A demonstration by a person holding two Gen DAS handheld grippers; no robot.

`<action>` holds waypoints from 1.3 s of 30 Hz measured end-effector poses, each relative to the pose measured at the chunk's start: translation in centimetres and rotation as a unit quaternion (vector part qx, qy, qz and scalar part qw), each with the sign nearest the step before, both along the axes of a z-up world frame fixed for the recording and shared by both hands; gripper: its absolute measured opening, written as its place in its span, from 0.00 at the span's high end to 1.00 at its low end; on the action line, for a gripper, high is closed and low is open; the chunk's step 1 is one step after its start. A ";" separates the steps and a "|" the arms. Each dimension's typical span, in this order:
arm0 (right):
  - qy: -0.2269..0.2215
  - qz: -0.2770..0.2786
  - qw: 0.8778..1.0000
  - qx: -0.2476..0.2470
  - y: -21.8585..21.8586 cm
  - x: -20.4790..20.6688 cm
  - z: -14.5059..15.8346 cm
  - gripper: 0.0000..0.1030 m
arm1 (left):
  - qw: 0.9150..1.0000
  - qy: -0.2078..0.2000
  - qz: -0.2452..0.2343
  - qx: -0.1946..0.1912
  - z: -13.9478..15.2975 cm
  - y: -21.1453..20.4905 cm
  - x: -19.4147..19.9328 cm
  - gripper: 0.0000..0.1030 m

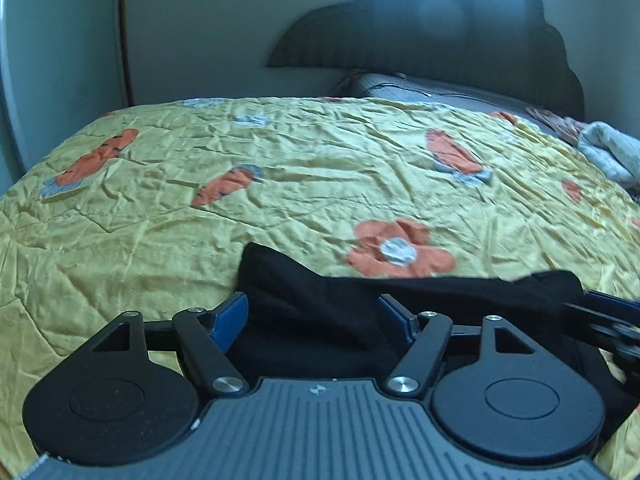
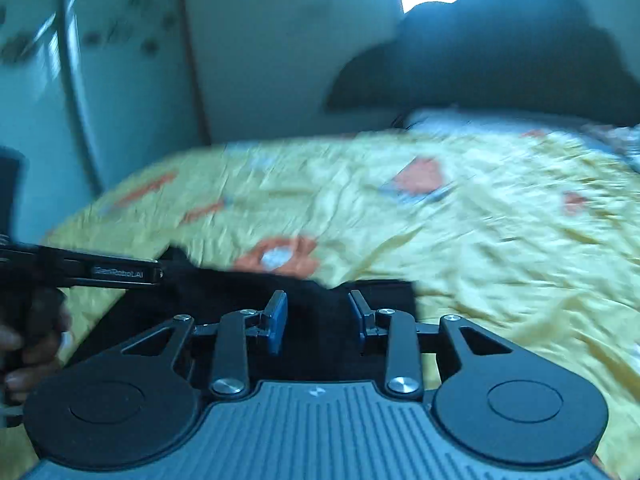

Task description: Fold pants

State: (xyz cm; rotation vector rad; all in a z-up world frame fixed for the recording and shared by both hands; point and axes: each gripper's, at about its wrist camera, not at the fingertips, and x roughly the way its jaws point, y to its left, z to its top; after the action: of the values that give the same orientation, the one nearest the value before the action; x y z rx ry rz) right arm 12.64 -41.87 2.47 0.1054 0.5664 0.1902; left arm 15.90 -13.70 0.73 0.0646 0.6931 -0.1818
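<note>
The black pants [image 1: 320,304] lie bunched on the yellow bedspread [image 1: 280,184] near its front edge. My left gripper [image 1: 316,316] is open, its blue pads on either side of the black cloth with a wide gap. In the right wrist view the pants [image 2: 320,320] lie under my right gripper [image 2: 318,316], which is open with a narrower gap and cloth between the pads. The left gripper [image 2: 80,272] shows at the left of the right wrist view, and the right gripper shows at the right edge of the left wrist view [image 1: 612,316]. The right wrist view is blurred.
The bedspread has orange carrot and flower patches. A dark cloud-shaped headboard [image 1: 440,28] and a grey pillow [image 1: 400,84] are at the far end. A pale bundled cloth [image 1: 612,152] lies at the far right. A wardrobe [image 1: 60,60] stands at the left.
</note>
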 end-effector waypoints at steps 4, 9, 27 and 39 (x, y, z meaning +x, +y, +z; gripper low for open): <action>0.038 -0.026 0.999 -0.024 -0.3 3.5 -2.1 0.65 | 0.999 0.025 0.002 0.026 -1.5 -0.4 0.4 0.29; -0.002 -0.026 0.999 -0.019 0.6 -0.5 0.0 0.64 | 0.999 0.028 0.004 0.018 -1.4 0.4 0.1 0.27; -0.009 -0.002 0.999 -0.033 3.4 -1.9 -3.5 0.42 | 0.999 0.024 0.001 0.038 -2.4 -0.5 -1.7 0.16; -0.031 -0.004 0.998 -0.048 4.0 -2.6 -3.9 0.37 | 0.999 -0.012 -0.029 0.030 -3.0 -0.4 -3.8 0.11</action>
State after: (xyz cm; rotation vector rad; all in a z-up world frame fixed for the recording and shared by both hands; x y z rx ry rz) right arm 10.03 -37.90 -1.43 0.0077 0.5116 0.1567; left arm 12.11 -14.14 -2.27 0.1435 0.6736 -0.2161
